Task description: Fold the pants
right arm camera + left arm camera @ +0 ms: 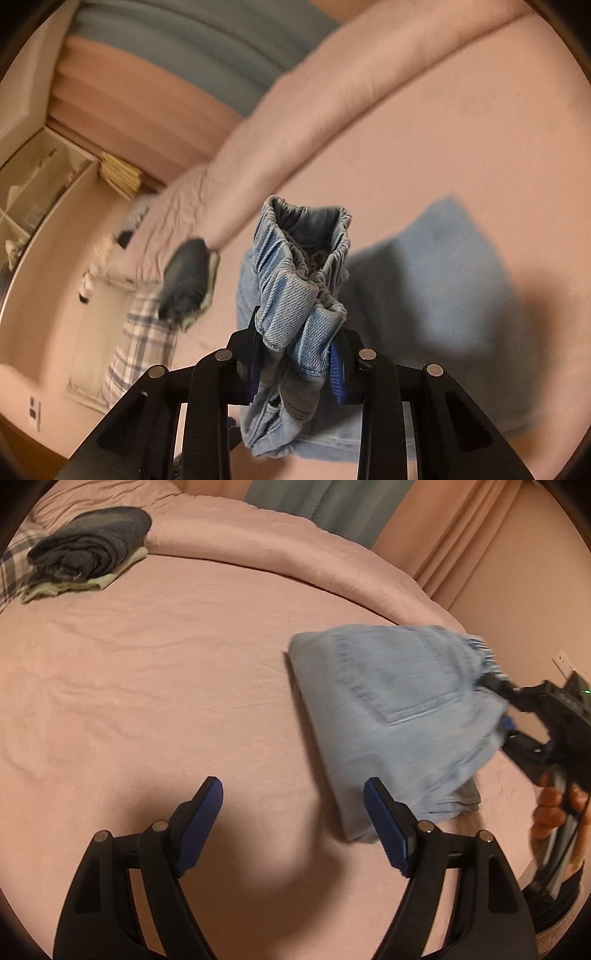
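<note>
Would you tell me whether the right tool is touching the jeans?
Touching: the right wrist view shows the right tool clamped on the jeans' bunched waistband.

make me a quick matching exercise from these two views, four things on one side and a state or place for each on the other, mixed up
Things:
1. left gripper
2. right gripper
3. light blue jeans
4. dark grey folded garment

States or places:
A. on top of a small pile at the far side of the bed
B. shut on a bunched elastic waistband
C. open, with nothing between its pads
D. folded, one end raised off the pink bedsheet

Pairs: 1-C, 2-B, 3-D, 4-A
</note>
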Tool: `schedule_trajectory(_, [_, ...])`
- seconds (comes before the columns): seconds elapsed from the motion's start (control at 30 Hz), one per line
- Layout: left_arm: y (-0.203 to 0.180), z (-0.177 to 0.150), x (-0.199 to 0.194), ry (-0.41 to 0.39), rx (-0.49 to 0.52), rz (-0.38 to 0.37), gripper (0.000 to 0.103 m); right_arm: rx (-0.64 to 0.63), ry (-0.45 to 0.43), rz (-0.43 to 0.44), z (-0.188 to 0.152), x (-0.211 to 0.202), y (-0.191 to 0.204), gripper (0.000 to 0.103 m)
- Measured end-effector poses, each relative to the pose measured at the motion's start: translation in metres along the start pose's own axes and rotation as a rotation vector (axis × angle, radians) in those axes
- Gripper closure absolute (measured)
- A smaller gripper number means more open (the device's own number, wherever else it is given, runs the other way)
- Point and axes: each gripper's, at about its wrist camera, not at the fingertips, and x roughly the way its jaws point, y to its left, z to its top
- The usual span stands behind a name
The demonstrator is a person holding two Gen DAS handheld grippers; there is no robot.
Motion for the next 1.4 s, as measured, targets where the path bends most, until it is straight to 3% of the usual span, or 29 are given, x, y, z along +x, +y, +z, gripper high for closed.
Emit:
schedule_trajectory(0.13, [-0.006,0.000,0.007,0.014,0.008,-0.002,0.024,0.032,-0.051,-0.041,0.003,-0.029,-0.021,0.071])
schedule_trajectory(0.37, [-0.019,0.001,0.016,0.045,0.040,0.005,0.024,0.174,0.024,-0.117,-0.016,-0.009,-0.084,0.071])
schedule_trajectory(0.57, [-0.026,0.006,0.018,0.054,0.068,0.015,0.024,0.246,0.057,-0.057,-0.017,-0.017,-0.107,0.066])
schedule_trajectory(0.63, [-0.029,0.008,0.020,0.052,0.078,0.016,0.024,0.223,0.054,-0.078,-0.016,-0.025,-0.101,0.054])
schedule_trajectory(0.7, [-0.032,0.011,0.023,0.052,0.086,0.013,0.024,0.146,-0.002,-0.164,-0.012,-0.043,-0.085,0.042])
schedule_trajectory(0.8, [-0.043,0.016,0.030,0.042,0.110,0.009,0.024,0.020,-0.085,-0.256,-0.004,-0.063,-0.058,0.042])
schedule_trajectory(0.87, [-0.053,0.019,0.034,0.035,0.126,-0.003,0.026,-0.111,-0.107,-0.259,0.002,-0.065,-0.031,0.042])
schedule_trajectory(0.93, [-0.064,0.021,0.039,0.026,0.146,-0.009,0.028,-0.234,-0.087,-0.250,0.007,-0.054,-0.006,0.046])
schedule_trajectory(1.0, [-0.074,0.021,0.043,0.023,0.166,-0.017,0.034,-0.325,-0.058,-0.255,0.010,-0.033,0.017,0.060])
schedule_trajectory(1.07, [-0.082,0.019,0.050,0.027,0.192,-0.020,0.041,-0.396,-0.032,-0.277,0.014,-0.009,0.028,0.064])
schedule_trajectory(1.17, [-0.087,0.014,0.066,0.070,0.243,0.026,0.054,-0.392,0.079,-0.360,0.020,0.033,0.012,0.075])
schedule_trajectory(1.23, [-0.088,0.009,0.076,0.106,0.284,0.057,0.054,-0.367,0.150,-0.399,0.017,0.052,-0.008,0.092])
schedule_trajectory(1.4, [-0.082,0.009,0.077,0.095,0.286,0.049,0.053,-0.320,0.192,-0.376,0.027,0.042,-0.020,0.096])
